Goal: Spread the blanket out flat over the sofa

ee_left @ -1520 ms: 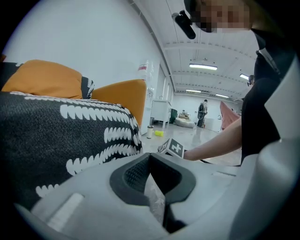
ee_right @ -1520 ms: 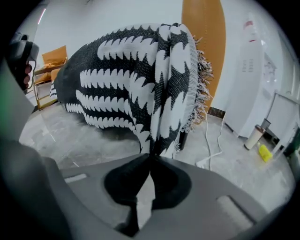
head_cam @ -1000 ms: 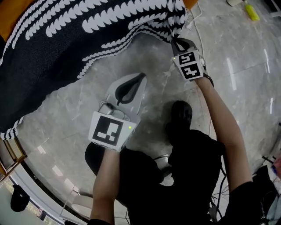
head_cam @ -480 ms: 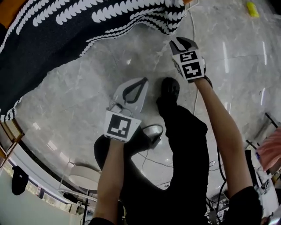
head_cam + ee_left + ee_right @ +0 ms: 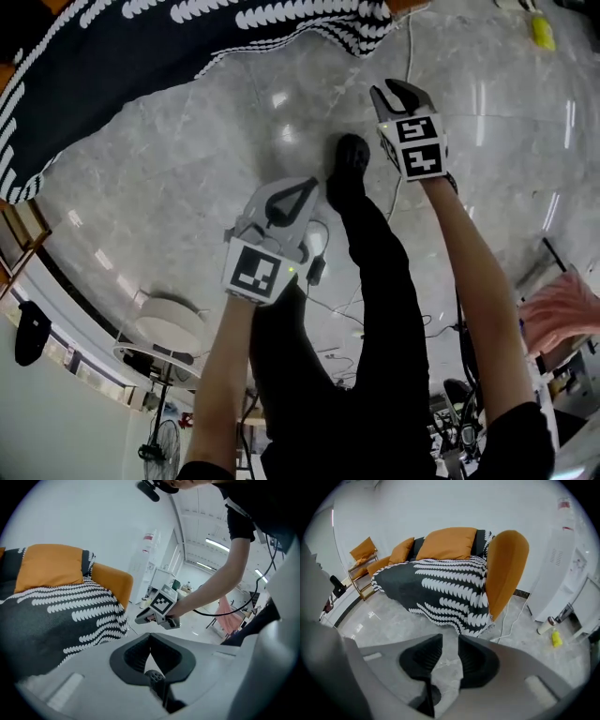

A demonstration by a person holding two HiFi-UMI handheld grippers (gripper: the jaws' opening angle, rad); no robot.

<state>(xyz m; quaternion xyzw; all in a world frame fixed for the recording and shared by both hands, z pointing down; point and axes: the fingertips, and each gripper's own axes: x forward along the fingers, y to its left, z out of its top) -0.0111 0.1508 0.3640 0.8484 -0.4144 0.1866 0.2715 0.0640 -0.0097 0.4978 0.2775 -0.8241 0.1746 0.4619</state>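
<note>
- When checking the spread, use the right gripper view. It shows the blanket (image 5: 436,590) lying over the seat and front of the sofa (image 5: 506,564), with its patterned hem hanging toward the floor (image 5: 216,122), lowest near the orange armrest.
- Work along the hem from its left end to its right. Where a fold shows, pinch only the edge, lift it clear of the seat and draw it outward rather than downward, so the cloth is not dragged off the cushions (image 5: 447,543).
- Probable status: spreading is nearly complete, and only levelling of the hem appears to remain.
- Left gripper (image 5: 150,641): the jaws meet at the tips with nothing between them. It is over bare floor, well apart from the blanket.
- Right gripper (image 5: 450,641): the jaws have just been opening and stand a narrow gap apart, empty. It touches nothing, and the blanket corner lies beyond it.
</note>
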